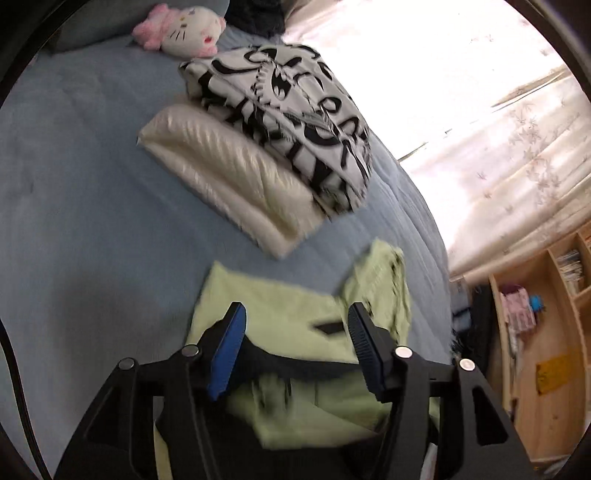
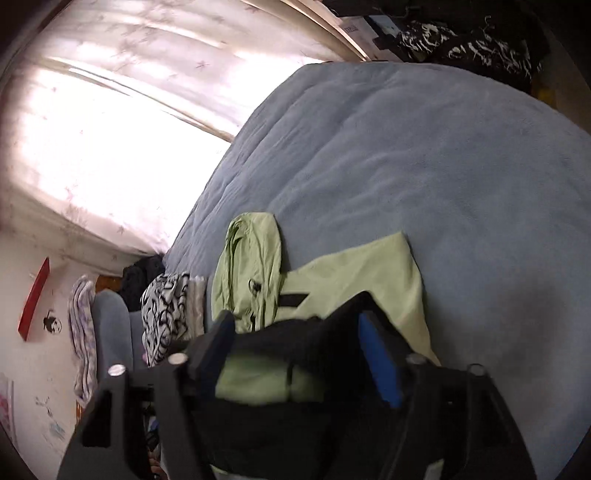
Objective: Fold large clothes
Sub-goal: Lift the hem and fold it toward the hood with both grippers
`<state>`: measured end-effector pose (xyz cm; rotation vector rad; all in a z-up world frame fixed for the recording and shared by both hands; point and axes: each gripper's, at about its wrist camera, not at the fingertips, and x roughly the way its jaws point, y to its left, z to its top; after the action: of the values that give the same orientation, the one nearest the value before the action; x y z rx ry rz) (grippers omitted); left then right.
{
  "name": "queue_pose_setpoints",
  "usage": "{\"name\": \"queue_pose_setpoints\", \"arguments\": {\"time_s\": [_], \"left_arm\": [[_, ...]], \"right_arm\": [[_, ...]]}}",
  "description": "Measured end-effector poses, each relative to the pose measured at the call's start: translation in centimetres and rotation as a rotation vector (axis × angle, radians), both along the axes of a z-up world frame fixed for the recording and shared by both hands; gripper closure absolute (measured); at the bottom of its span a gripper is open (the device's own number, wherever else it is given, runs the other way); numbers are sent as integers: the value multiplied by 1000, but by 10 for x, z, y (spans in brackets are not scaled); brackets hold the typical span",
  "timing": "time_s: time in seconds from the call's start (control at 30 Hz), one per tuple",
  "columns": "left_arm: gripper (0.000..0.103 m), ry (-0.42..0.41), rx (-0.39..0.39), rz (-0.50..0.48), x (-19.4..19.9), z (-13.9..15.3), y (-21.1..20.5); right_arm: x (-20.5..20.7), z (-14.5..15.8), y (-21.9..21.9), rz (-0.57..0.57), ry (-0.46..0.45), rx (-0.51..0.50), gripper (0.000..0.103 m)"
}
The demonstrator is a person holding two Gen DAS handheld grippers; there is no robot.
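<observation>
A light green jacket with black trim lies bunched on the blue bedspread. My left gripper is open just above it, with green and black cloth between and below the fingers. In the right wrist view the same jacket spreads out with its hood to the left. My right gripper is open over the jacket's black and green part, which lies between its fingers.
A folded cream garment and a folded black-and-white patterned one lie stacked further up the bed, also in the right wrist view. A Hello Kitty plush sits near the pillow. Curtains and a wooden shelf lie beyond the bed's edge.
</observation>
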<state>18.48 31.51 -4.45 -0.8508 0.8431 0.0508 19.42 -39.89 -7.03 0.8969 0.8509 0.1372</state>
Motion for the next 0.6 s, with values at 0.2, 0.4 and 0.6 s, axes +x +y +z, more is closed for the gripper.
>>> {"name": "queue_pose_setpoints", "arguments": {"time_s": [0.2, 0.4, 0.6], "left_arm": [[46, 58, 195, -171, 23, -33, -5], [46, 83, 374, -389, 35, -63, -31], [46, 102, 531, -501, 63, -81, -63]], "right_arm": [[31, -31, 2, 70, 35, -120, 32], [47, -66, 4, 138, 101, -226, 32], [71, -87, 12, 176, 105, -312, 32]]}}
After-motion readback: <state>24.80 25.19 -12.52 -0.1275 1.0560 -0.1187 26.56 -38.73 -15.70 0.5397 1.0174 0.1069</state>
